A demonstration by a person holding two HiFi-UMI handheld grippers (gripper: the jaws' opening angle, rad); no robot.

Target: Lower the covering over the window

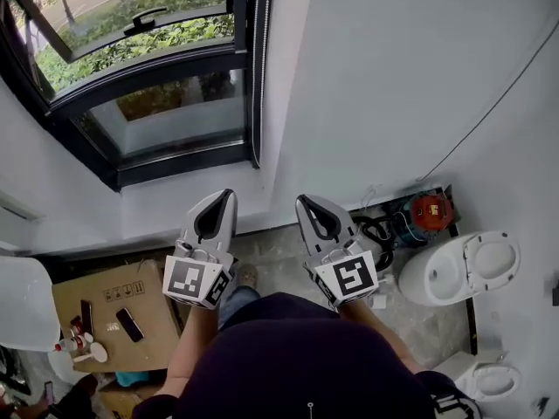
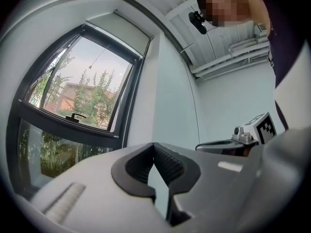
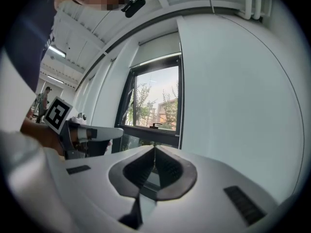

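The black-framed window (image 1: pixel 148 85) is at the upper left of the head view, with its upper sash tilted open. Its roller blind (image 2: pixel 121 30) sits rolled up at the top, and shows as a pale band (image 3: pixel 158 46) in the right gripper view. A bead chain (image 1: pixel 257 77) hangs along the frame's right side. My left gripper (image 1: pixel 223 201) and right gripper (image 1: pixel 306 203) are side by side below the sill, both shut and empty, well short of the chain. The left gripper's tips (image 2: pixel 153 145) meet toward the wall right of the window. The right gripper's tips (image 3: pixel 154 148) meet below the window's lower corner.
A cardboard box (image 1: pixel 113 312) with a phone and small items lies on the floor at left. Two white toilets (image 1: pixel 463 269) (image 1: pixel 489 378) stand at right, with a red tool (image 1: pixel 430 209) and cables by the wall. A person (image 3: pixel 44 98) stands far off.
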